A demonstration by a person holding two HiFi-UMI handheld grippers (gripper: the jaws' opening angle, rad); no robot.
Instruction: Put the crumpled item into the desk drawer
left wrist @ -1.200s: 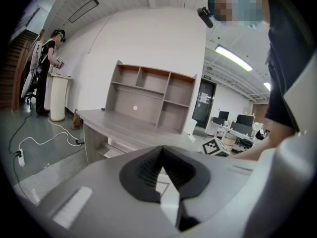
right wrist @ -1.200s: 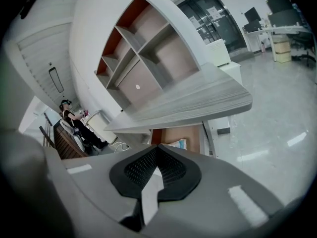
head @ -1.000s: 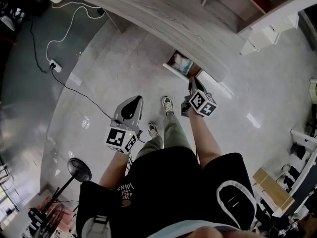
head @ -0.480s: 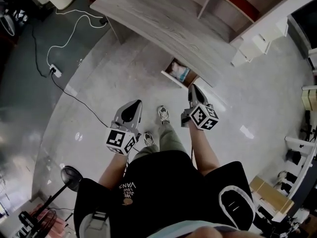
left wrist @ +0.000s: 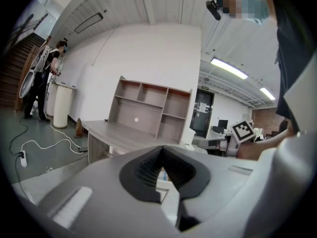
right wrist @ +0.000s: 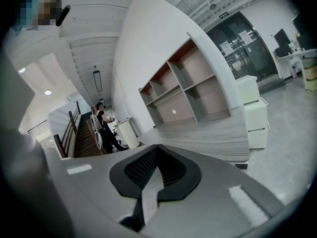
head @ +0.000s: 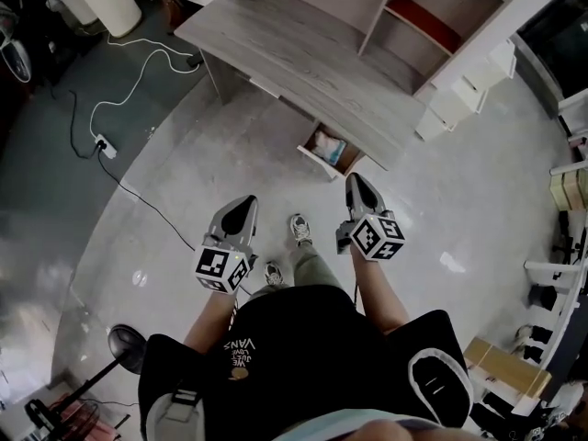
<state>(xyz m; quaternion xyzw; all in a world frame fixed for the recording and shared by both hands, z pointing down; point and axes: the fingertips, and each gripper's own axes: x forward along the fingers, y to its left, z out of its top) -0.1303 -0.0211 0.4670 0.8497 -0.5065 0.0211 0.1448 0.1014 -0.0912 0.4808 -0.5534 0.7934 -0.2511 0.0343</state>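
Open desk drawer [head: 314, 161] pointing toward person, crumpled item [head: 331, 144] inside, left claw [head: 248, 201] and right claw [head: 353, 182] both closed, empty

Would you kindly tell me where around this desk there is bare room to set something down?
The desk top is bare along its length, in front of the shelf unit. The floor between desk and the person's shoes is free too. Crowded: the open drawer, which already holds the crumpled item, and the floor at left, crossed by a white cable and power strip.

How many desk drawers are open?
1. The drawer sticks out below the desk's near edge, ahead of the right gripper. Others may be hidden under it.
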